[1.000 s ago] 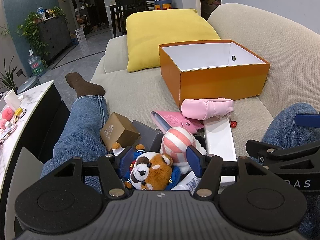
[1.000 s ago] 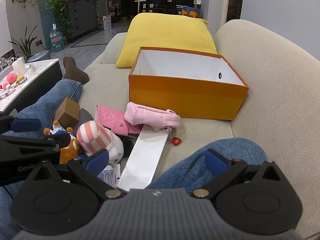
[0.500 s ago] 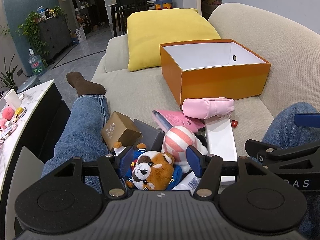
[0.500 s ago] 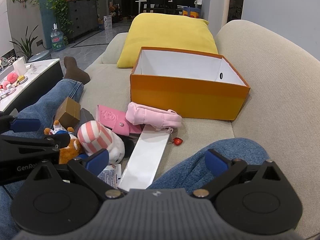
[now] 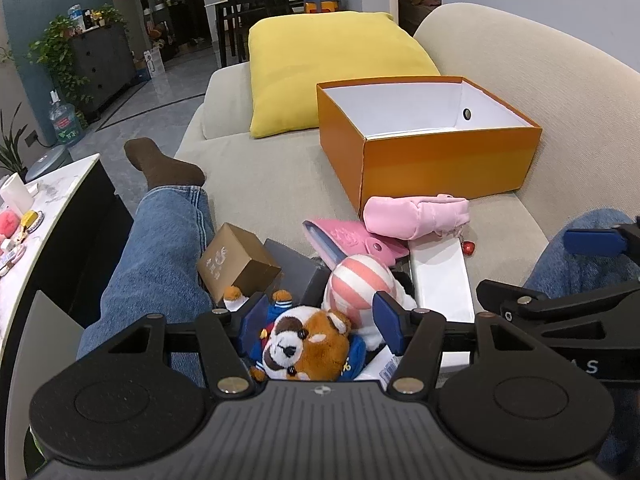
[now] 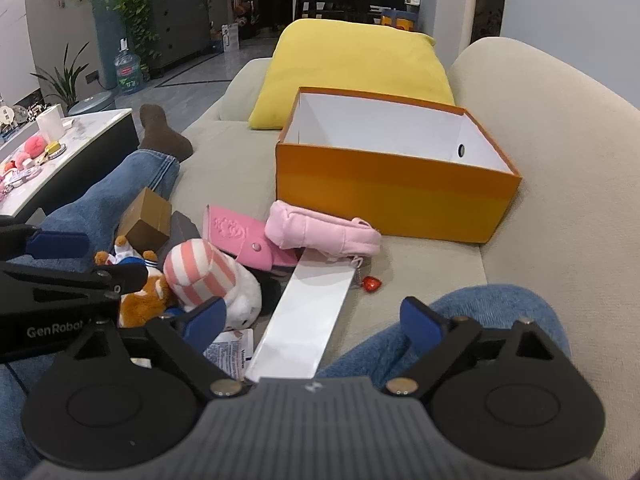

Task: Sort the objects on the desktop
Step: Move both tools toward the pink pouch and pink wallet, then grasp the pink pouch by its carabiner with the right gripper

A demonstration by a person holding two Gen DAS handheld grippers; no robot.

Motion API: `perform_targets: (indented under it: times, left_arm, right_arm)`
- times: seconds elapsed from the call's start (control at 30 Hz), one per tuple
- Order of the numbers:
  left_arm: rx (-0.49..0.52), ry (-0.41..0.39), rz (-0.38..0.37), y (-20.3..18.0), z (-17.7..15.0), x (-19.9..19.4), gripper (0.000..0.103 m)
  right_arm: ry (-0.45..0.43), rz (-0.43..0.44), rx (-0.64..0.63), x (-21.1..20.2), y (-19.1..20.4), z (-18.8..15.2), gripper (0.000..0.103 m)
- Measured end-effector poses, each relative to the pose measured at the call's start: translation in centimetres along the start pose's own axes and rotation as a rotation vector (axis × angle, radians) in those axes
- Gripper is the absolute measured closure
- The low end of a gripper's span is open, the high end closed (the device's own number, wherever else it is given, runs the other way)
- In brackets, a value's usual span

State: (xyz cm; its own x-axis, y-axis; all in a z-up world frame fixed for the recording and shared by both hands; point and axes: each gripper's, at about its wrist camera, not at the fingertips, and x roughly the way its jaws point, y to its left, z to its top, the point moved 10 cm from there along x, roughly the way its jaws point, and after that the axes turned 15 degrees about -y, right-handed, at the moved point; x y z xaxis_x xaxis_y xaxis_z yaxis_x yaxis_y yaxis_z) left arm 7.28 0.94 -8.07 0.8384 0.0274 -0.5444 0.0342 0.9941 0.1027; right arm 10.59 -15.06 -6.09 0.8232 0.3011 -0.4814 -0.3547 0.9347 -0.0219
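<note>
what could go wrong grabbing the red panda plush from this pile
The left gripper straddles the red panda plush, but the striped plush leans against it and may get pinched or dragged along. The paper slip partly under the toys could slide off the sofa. The right gripper hangs open close by, so the two tools might bump.

A yellow cushion [image 5: 328, 76] leans on the beige sofa [image 5: 520, 64]; a water jug [image 6: 128, 72] stands beside a dark cabinet [image 6: 180, 28].

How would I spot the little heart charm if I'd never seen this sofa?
Find the big orange box on the beige sofa. Just before it lies a puffy pink pouch. The heart charm dangles from it beside the white box: tiny, shiny red.
</note>
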Motion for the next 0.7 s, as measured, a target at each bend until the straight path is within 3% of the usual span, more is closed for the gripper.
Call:
perform_targets:
  times: [0.13, 0.23, 0.7]
  left_arm:
    - [-0.008, 0.008, -0.007, 0.3, 0.2, 1.0, 0.035]
    - [-0.014, 0.023, -0.007, 0.7, 0.1, 1.9, 0.035]
    - [-0.101, 0.115, -0.078, 1.4, 1.2, 7.9, 0.035]
  right_arm:
    - [0.018, 0.022, -0.014, 1.3, 0.3, 0.3, 0.017]
    - [0.043, 0.055, -0.005, 2.5, 0.7, 0.2, 0.025]
    - [0.169, 0.069, 0.037, 9.5, 0.2, 0.2, 0.028]
